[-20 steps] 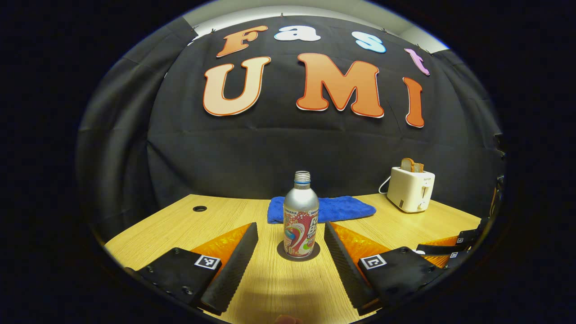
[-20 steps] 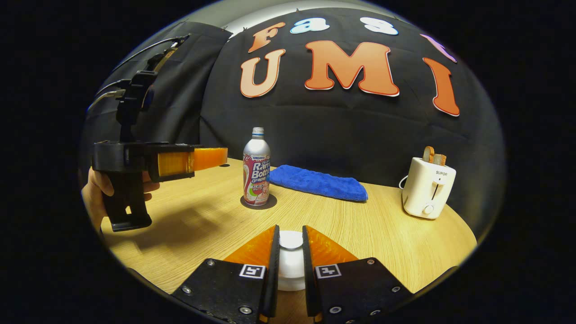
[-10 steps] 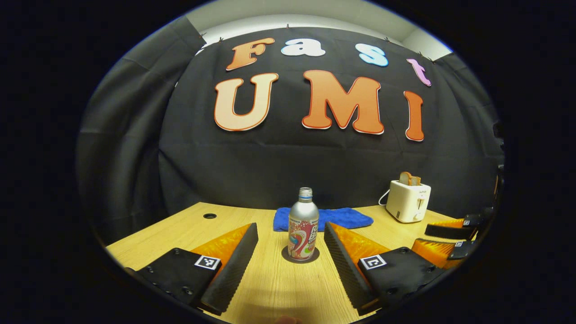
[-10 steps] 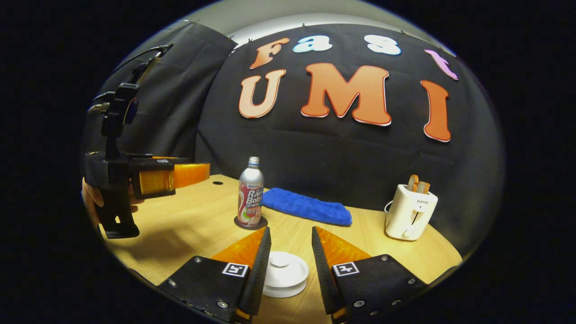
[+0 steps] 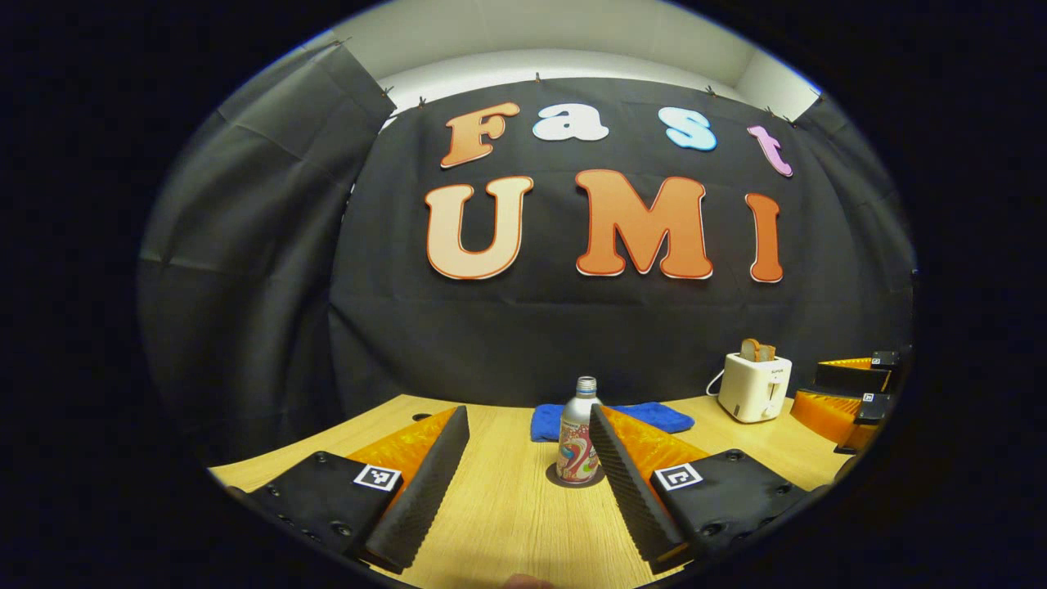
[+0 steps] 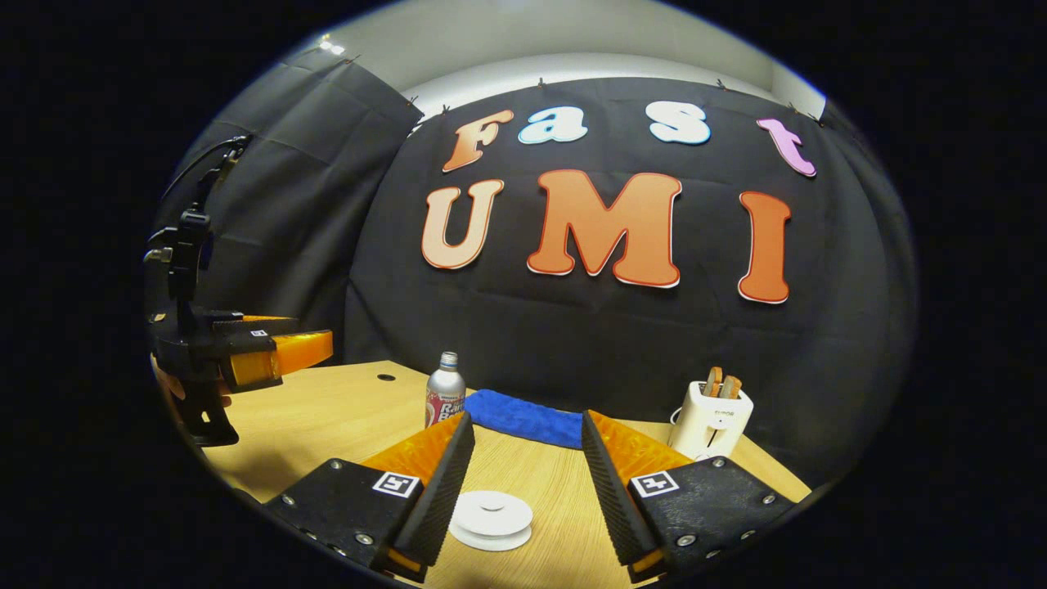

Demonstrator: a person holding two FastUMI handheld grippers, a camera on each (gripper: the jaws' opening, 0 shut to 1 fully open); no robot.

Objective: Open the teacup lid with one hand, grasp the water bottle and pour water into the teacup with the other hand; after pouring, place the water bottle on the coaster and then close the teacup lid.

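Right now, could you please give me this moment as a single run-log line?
water bottle: upright on coaster | teacup lid: closed | left hand-held gripper: open, empty | right hand-held gripper: open, empty

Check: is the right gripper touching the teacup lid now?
Apart. In the right gripper view the right gripper is open, and bare table shows between each finger and the teacup lid.

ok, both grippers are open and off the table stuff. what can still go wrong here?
1. The right gripper hangs open close over the lidded teacup; dropping or swinging low could knock the lid askew.
2. The bottle is tall on a small coaster, with the left gripper's finger near it; a sideways brush might tip it.
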